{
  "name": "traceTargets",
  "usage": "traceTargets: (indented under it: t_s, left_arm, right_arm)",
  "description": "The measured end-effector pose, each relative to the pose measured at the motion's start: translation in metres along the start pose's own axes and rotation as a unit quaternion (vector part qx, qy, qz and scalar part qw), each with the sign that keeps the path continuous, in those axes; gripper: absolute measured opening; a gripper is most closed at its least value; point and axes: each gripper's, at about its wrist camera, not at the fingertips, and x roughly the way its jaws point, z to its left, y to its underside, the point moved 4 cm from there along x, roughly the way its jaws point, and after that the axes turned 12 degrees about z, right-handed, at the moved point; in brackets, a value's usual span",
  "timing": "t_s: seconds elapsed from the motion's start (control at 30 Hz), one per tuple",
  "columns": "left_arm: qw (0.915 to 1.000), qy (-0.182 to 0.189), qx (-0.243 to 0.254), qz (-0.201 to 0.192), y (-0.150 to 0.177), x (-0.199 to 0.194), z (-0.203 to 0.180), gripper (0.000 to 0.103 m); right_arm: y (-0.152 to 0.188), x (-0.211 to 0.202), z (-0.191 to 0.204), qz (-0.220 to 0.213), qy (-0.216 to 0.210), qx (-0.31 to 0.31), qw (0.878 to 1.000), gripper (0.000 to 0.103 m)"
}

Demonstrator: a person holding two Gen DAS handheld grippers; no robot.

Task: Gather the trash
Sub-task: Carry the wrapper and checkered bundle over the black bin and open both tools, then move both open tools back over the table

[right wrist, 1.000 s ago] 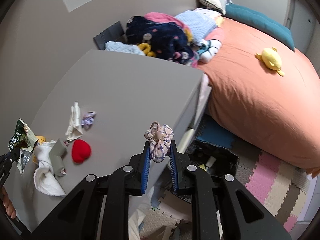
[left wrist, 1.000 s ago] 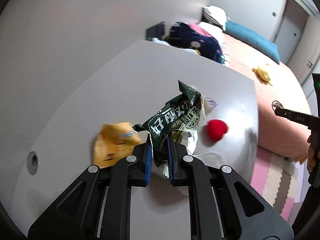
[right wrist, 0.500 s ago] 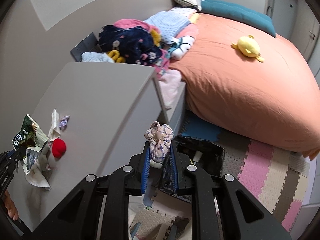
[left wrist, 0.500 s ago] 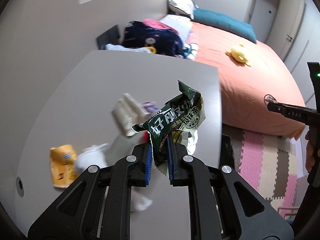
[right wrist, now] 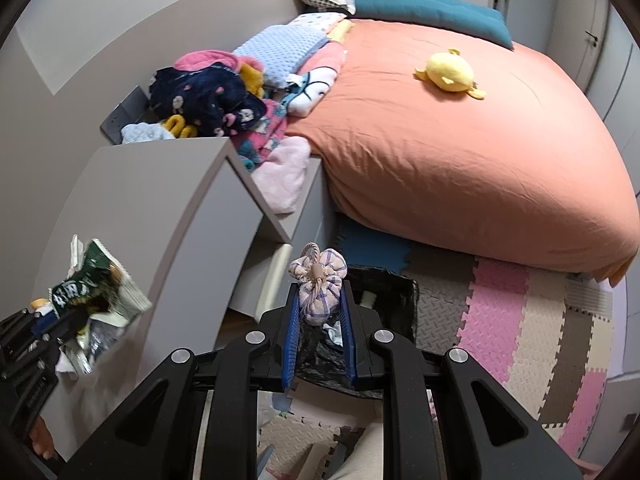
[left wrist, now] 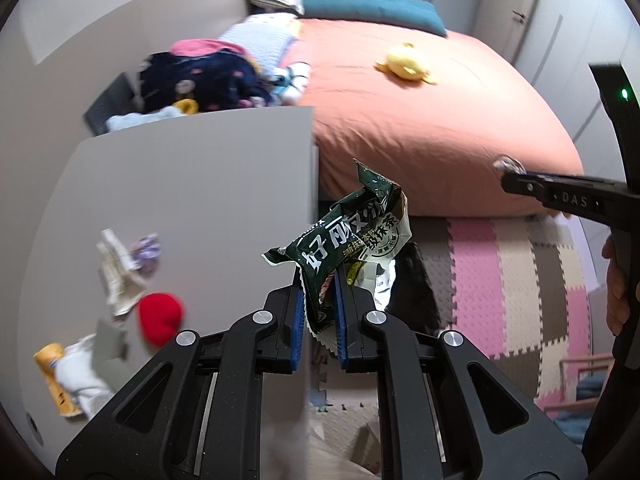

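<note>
Both grippers have swung off the grey desk since a second ago: the green wrapper that hung over the desktop now hangs past its right edge, and the cloth bundle has come over the bin.

Biggest thing in the room, the bed (right wrist: pixel 460 152) in its orange cover fills the far right, with a yellow plush toy (right wrist: pixel 448 72) lying on top. In front of it, the foam floor mat (right wrist: pixel 532 320) in pink, cream and grey squares. The grey desk (left wrist: pixel 192 200) runs along the left wall, a pile of clothes (right wrist: pixel 208 96) heaped beyond its far edge.

Down on the mat, just off the desk's near right corner, stands the black-lined trash bin (right wrist: pixel 384 300), something pale inside.

The left gripper (left wrist: pixel 318 320) is clamped on the green snack wrapper (left wrist: pixel 344 240), holding it in the air beyond the desk's right edge. The right gripper (right wrist: pixel 318 328) is clenched round a small checked cloth bundle (right wrist: pixel 318 284) tied with a cord, right above the bin's near rim.

On the desk near its front left corner: a red heart-shaped thing (left wrist: pixel 160 316), a crumpled white tissue (left wrist: pixel 82 372), a yellow packet (left wrist: pixel 52 376), a pale torn wrapper (left wrist: pixel 116 276) and a little purple scrap (left wrist: pixel 146 250) beside it.
</note>
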Motion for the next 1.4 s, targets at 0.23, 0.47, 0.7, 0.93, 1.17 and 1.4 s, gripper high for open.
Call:
traceTargets:
  t_s: [0.23, 0.47, 0.7, 0.93, 1.17, 1.4]
  left_arm:
    - [0.9986, 0.012, 0.038, 0.035, -0.006, 0.028, -0.035, 0.012]
    - [0.9956, -0.012, 0.056, 0.074, -0.016, 0.06, -0.063, 0.097]
    - [0.9947, -0.025, 0.061, 0.079, -0.019, 0.065, -0.065, 0.097]
    - [0.9948, -0.029, 0.056, 0.08, -0.016, 0.063, -0.058, 0.097]
    - [0.9964, -0.028, 0.041, 0.069, -0.011, 0.052, -0.047, 0.097]
    - [0.998, -0.024, 0.016, 0.056, -0.003, 0.037, -0.025, 0.097]
  right_arm:
    - [-0.001, 0.009, -0.022, 0.008, 0.001, 0.02, 1.0, 0.02]
    - [-0.013, 0.017, -0.043, 0.011, 0.009, 0.049, 0.999, 0.06]
    - [-0.023, 0.017, -0.058, 0.006, 0.005, 0.062, 0.998, 0.061]
    - [-0.024, 0.02, -0.062, 0.009, 0.002, 0.065, 0.998, 0.061]
    - [-0.021, 0.017, -0.049, 0.006, 0.003, 0.06, 0.998, 0.061]
    - [-0.017, 0.01, -0.027, 0.002, 0.003, 0.044, 0.999, 0.061]
